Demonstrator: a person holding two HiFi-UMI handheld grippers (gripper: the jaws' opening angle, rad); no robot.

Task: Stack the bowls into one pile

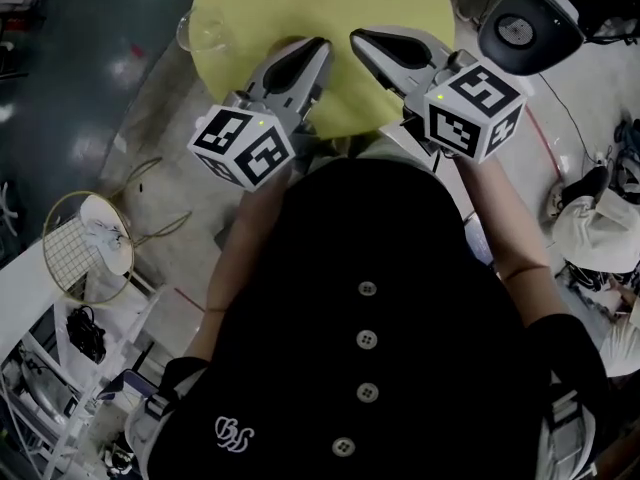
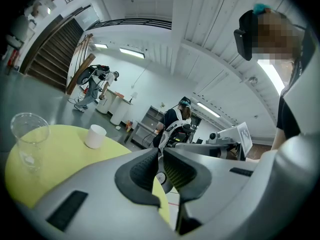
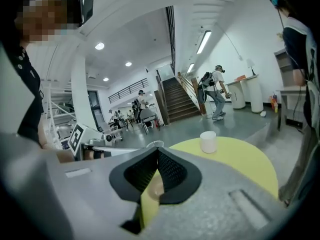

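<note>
A round yellow-green table (image 1: pixel 330 78) lies in front of me. A clear plastic cup (image 1: pixel 200 33) stands at its left edge; it also shows in the left gripper view (image 2: pixel 30 134), and only its rim (image 3: pixel 155 144) shows in the right gripper view. A small white cup (image 2: pixel 95 136) stands farther back on the table (image 3: pixel 208 141); the head view does not show it. My left gripper (image 1: pixel 318 44) and right gripper (image 1: pixel 357 36) hover side by side over the near part of the table. Both are shut, tips touching, with nothing between them (image 2: pixel 159 154) (image 3: pixel 158 152).
A black round device (image 1: pixel 530 28) sits on the floor right of the table. A racket (image 1: pixel 85 248) and white shelving lie at the lower left. People stand in the background by a staircase (image 3: pixel 177 96), and one person (image 3: pixel 300 59) stands close at the right.
</note>
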